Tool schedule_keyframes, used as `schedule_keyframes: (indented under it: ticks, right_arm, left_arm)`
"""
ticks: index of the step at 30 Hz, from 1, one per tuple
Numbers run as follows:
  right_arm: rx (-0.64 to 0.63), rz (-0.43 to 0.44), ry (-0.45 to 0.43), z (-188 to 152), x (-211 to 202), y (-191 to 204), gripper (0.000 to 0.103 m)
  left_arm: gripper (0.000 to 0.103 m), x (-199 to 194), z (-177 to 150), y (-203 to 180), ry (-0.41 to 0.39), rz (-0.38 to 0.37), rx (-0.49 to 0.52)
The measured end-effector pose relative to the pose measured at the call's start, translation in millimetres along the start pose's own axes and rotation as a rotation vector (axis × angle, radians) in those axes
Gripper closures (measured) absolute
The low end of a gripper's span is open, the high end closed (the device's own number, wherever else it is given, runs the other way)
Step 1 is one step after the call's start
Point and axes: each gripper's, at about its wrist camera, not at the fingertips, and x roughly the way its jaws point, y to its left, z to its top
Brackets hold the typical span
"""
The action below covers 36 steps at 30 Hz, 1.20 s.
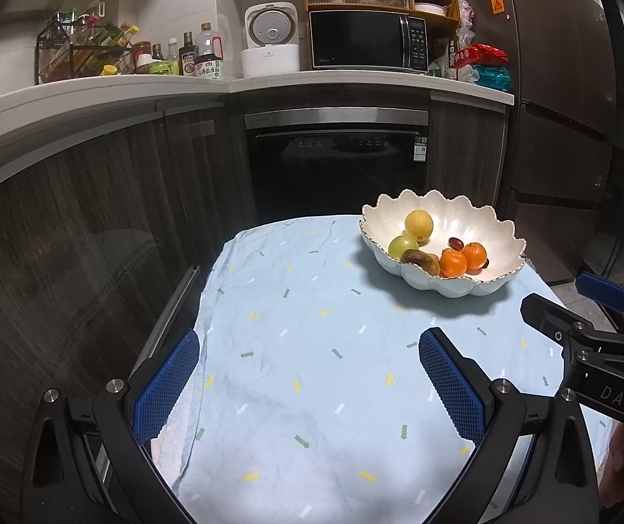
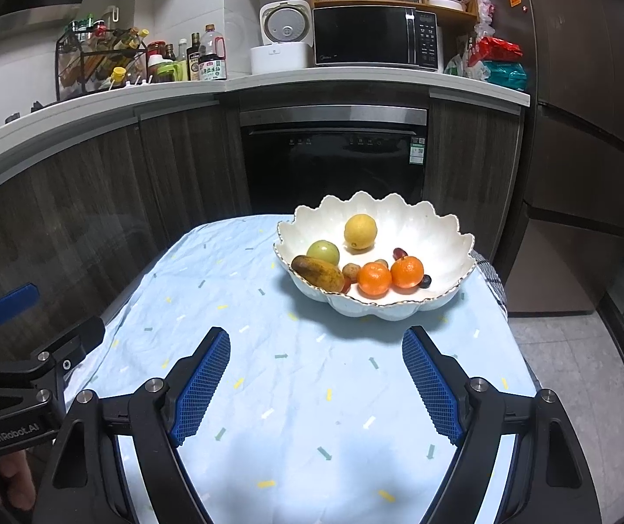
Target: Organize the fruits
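On the far right part of the table, a white bowl [image 2: 451, 240] with a scalloped, petal-like rim edged in a thin gold line sits on the pale blue cloth [image 2: 294, 393]. All the fruit lies inside it: a yellow lemon [image 2: 360, 231] toward the back, a green round fruit [image 2: 323, 252] beside it, a brown-speckled banana [image 2: 318, 274] lying against the near-left wall, two bright tangerines [image 2: 389, 276] with dimpled skin touching each other at the front, and a few small dark grapes [image 2: 425, 280] tucked around them. A small tan fruit sits between the banana and the tangerines; I cannot tell what it is.

My left gripper [image 1: 310, 384] hangs over the near side of the cloth with its fingers spread wide and nothing between them. My right gripper [image 2: 316, 382] does the same, released and empty, pointing toward the bowl from just short of it. Both have black frames and blue pads [image 2: 203, 386] with a fine waffle-grid texture.

White lettering on my right gripper's black body reads "DAS" in the left view; the left one's reads "GenRobot.AI" in the right view. The cloth is wrinkled cotton-like fabric printed with small arrows in yellow, white and grey-green. Behind, a glossy black microwave [image 2: 375, 35] stands on a white counter [image 2: 355, 76]; bottle labels there are too small to read.
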Motion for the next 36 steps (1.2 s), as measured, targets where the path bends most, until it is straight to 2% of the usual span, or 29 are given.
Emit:
schedule_keyframes:
  ticks: [36]
  right_arm:
    - [0.029, -0.022, -0.001, -0.4, -0.3, -5.2, 0.021]
  left_arm:
    - [0.000, -0.3, 0.1, 5.0, -0.004, 0.036, -0.023]
